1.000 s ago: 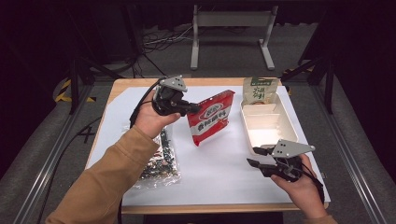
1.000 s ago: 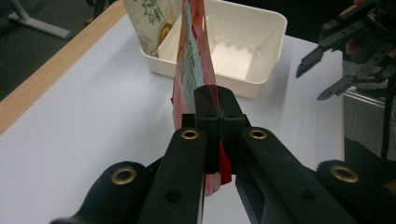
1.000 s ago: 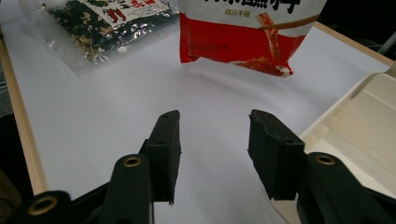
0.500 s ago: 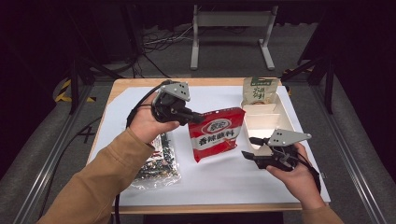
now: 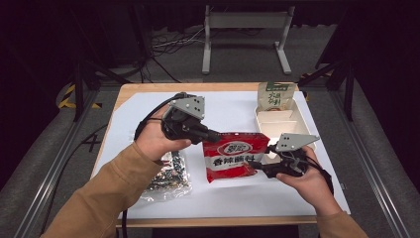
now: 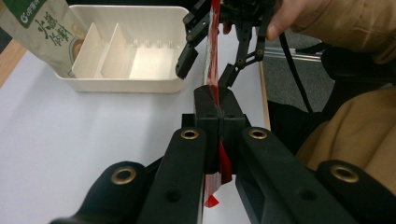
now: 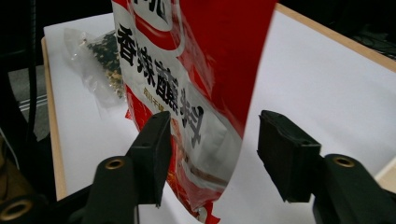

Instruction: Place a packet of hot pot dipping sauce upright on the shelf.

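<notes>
My left tool [image 5: 214, 135] clamps the red packet [image 5: 236, 156] at frame center. My right tool [image 5: 259, 163] straddles its right edge, jaws wide.

— What is around the counter [image 5: 148, 101]?
— A grey carpet floor [image 5: 59, 163], dark at the back. The counter has a white top with a wooden edge.
— And behind it?
— A grey metal stand [image 5: 246, 22] and some cables [image 5: 171, 44] on the floor.

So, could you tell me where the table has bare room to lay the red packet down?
Bare white table lies behind the left gripper, and along the front edge below the red packet. Crowded: the clear bag at left, the divided tray at right.
</notes>
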Tool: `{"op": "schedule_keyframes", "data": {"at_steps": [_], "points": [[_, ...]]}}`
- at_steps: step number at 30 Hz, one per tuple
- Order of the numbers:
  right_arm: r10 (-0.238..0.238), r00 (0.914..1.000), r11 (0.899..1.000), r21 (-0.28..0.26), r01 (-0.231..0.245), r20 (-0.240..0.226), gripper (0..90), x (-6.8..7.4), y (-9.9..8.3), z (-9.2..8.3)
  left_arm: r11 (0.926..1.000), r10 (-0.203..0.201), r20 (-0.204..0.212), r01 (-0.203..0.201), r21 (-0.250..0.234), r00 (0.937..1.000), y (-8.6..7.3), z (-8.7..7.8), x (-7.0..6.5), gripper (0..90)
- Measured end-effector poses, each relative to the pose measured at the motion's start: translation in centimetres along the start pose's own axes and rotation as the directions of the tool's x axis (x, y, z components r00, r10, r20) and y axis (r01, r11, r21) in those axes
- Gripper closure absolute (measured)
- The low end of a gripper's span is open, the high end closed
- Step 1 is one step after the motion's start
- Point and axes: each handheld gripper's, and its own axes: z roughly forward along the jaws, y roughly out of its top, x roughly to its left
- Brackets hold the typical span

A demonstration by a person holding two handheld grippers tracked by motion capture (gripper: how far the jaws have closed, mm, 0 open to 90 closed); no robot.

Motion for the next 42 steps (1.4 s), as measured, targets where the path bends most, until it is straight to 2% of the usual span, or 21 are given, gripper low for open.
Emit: {"op": "schedule_keyframes", "data": {"at_steps": [5, 9, 10, 11, 12, 20, 24, 30, 33, 35, 38, 42], "points": [[0.004, 0.9983, 1.000, 0.029, -0.002, -0.057, 55.7, -0.4, 0.1, 0.8, 0.9999, -0.005, 0.003, 0.005, -0.013, 1.0000, -0.1, -0.1, -0.2, 90.0], [-0.005, 0.9955, 0.999, 0.051, 0.010, -0.095, 70.4, -0.7, -0.1, 1.3, 0.9999, -0.003, 0.003, 0.003, -0.014, 1.0000, -0.3, -0.1, -0.3, 90.0], [-0.005, 0.9955, 0.999, 0.051, 0.010, -0.095, 70.4, -0.7, -0.1, 1.3, 0.9999, -0.003, 0.003, 0.003, -0.014, 1.0000, -0.3, -0.1, -0.3, 90.0], [-0.008, 0.9933, 0.998, 0.056, 0.015, -0.115, 79.0, -0.8, 0.0, 1.3, 0.9999, -0.006, -0.001, 0.006, -0.015, 1.0000, -0.4, -0.2, -0.2, 90.0], [-0.010, 0.9920, 0.998, 0.057, 0.018, -0.126, 81.8, -0.8, 0.0, 1.3, 0.9998, -0.012, -0.003, 0.012, -0.017, 0.9999, -0.5, -0.3, -0.2, 90.0], [-0.006, 0.9870, 0.998, 0.058, 0.015, -0.161, 86.2, -0.9, 0.3, 1.3, 0.9987, -0.032, -0.017, 0.031, -0.040, 0.9993, -1.0, -0.6, 0.1, 90.0], [-0.010, 0.9865, 0.999, 0.050, 0.018, -0.163, 86.8, -1.0, 0.6, 0.8, 0.9974, -0.043, -0.029, 0.041, -0.059, 0.9987, -1.1, -0.8, 0.2, 90.0], [-0.003, 0.9856, 0.998, 0.067, 0.015, -0.169, 87.3, -0.9, 1.2, 0.1, 0.9955, -0.054, -0.035, 0.051, -0.080, 0.9979, -1.3, -1.0, 0.5, 88.1], [0.003, 0.9842, 0.998, 0.067, 0.009, -0.177, 87.5, -1.0, 1.3, 0.0, 0.9942, -0.058, -0.039, 0.054, -0.093, 0.9976, -1.4, -1.0, 0.5, 83.6], [0.016, 0.9819, 0.998, 0.067, -0.003, -0.189, 87.5, -1.2, 1.4, -0.2, 0.9949, -0.052, -0.059, 0.047, -0.089, 0.9969, -1.5, -0.9, 0.4, 81.3], [0.018, 0.9807, 0.998, 0.063, -0.006, -0.195, 87.7, -1.2, 1.6, -0.5, 0.9940, -0.060, -0.086, 0.052, -0.097, 0.9944, -1.8, -0.6, 0.4, 71.2], [0.007, 0.9806, 0.998, 0.060, 0.005, -0.196, 87.7, -1.3, 2.0, -1.0, 0.9896, -0.084, -0.098, 0.072, -0.124, 0.9916, -2.6, -0.6, 0.6, 56.6]]}}
